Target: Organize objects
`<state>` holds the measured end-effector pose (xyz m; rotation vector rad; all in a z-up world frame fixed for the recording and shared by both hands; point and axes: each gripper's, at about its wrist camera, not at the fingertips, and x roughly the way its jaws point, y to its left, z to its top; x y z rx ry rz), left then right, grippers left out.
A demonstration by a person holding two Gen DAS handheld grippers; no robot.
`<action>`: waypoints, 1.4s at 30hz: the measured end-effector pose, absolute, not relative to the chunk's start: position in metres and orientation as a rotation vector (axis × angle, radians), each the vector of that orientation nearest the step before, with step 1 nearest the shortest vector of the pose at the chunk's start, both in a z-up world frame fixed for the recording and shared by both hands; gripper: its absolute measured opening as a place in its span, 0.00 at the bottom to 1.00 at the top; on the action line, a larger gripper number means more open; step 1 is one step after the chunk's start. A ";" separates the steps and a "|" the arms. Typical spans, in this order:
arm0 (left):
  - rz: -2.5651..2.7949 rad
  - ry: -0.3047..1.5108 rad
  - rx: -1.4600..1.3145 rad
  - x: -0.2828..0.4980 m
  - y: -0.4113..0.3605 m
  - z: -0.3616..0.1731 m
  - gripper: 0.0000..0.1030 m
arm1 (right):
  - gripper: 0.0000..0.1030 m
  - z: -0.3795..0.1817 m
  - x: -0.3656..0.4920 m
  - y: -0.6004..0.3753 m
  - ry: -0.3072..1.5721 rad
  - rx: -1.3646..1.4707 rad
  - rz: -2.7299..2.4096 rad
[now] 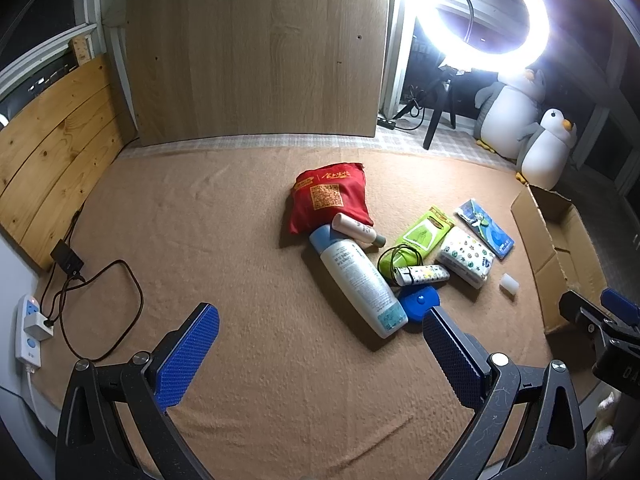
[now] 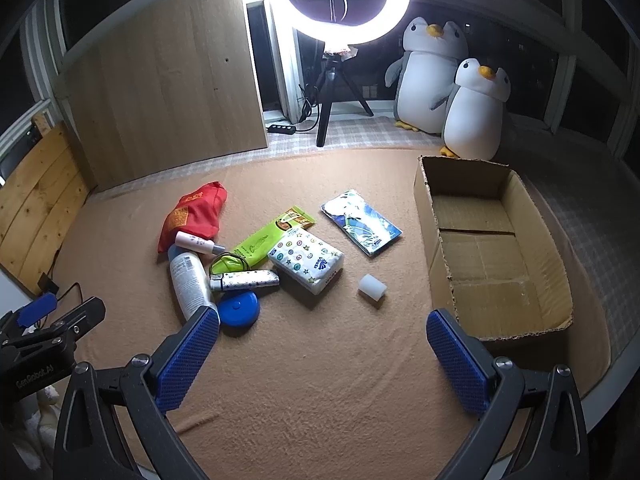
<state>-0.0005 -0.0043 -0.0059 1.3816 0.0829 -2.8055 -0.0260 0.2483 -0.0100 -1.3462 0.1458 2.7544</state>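
An open brown cardboard box (image 2: 500,248) lies empty at the right edge of a tan fleece blanket (image 2: 320,380), the clutter heaped near the blanket's middle. Largest of the pile, a soft red drawstring cloth bag (image 1: 330,200) should bunch easily in a grip; touching it lies a white plastic lotion bottle with a pale blue cap (image 1: 360,280), likely the heaviest piece and slick, best taken across its body. A squashy printed tissue pack (image 2: 306,262) sits beside a flat lime-green sachet (image 2: 272,236) and a glossy blue-and-white packet (image 2: 360,222); a small white cylinder (image 2: 372,287) lies alone nearer the box. The left tool (image 1: 320,356) and right tool (image 2: 324,356) both hover spread wide, gripping nothing.
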 end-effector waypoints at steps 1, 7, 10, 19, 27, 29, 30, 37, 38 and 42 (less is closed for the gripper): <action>-2.805 0.082 1.384 -0.002 -0.004 -0.007 1.00 | 1.00 -0.011 -0.027 0.248 0.146 -1.349 2.753; -2.782 0.091 1.395 -0.017 -0.007 -0.013 1.00 | 1.00 -0.014 -0.031 0.251 0.149 -1.363 2.738; -2.775 0.094 1.395 -0.021 -0.009 -0.016 1.00 | 1.00 -0.015 -0.033 0.252 0.151 -1.368 2.730; -2.766 0.092 1.401 -0.028 -0.009 -0.020 1.00 | 1.00 -0.018 -0.038 0.254 0.155 -1.381 2.716; -2.754 0.084 1.410 -0.035 -0.010 -0.024 1.00 | 1.00 -0.021 -0.041 0.255 0.162 -1.394 2.705; -2.748 0.077 1.415 -0.039 -0.010 -0.027 1.00 | 1.00 -0.022 -0.041 0.256 0.166 -1.398 2.701; -2.743 0.078 1.420 -0.041 -0.011 -0.030 1.00 | 1.00 -0.023 -0.041 0.257 0.168 -1.401 2.699; -2.684 0.084 1.462 -0.066 -0.020 -0.052 1.00 | 1.00 -0.025 -0.040 0.260 0.173 -1.413 2.680; -2.676 0.080 1.466 -0.069 -0.021 -0.056 1.00 | 1.00 -0.026 -0.040 0.261 0.174 -1.414 2.677; -2.656 0.061 1.501 -0.084 -0.020 -0.070 1.00 | 1.00 -0.029 -0.038 0.265 0.177 -1.424 2.660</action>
